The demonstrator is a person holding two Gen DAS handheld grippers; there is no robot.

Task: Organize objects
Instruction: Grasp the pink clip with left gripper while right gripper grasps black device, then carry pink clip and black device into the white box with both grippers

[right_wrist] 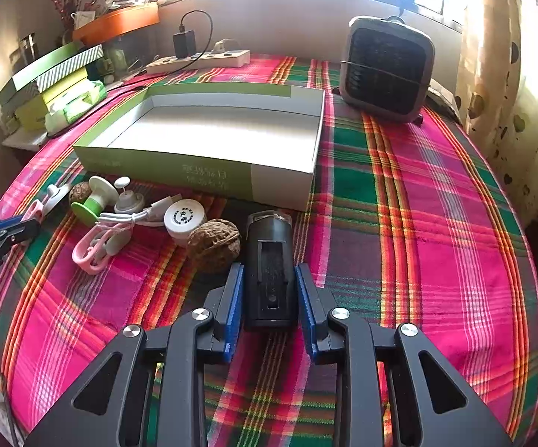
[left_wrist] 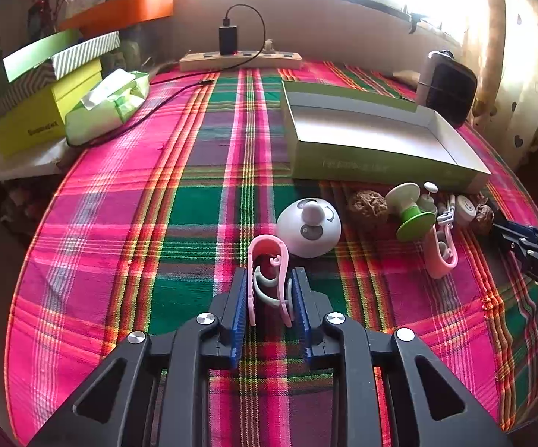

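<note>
In the right wrist view the open box sits at centre on the bench, the heater to its upper right, the power strip behind it, and a walnut among small items before it at lower left.

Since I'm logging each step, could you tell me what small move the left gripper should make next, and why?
Probably lift. The left gripper is shut on the pink clip, which sits low against the plaid cloth; the open box beyond it looks empty, a likely place to put it.
</note>
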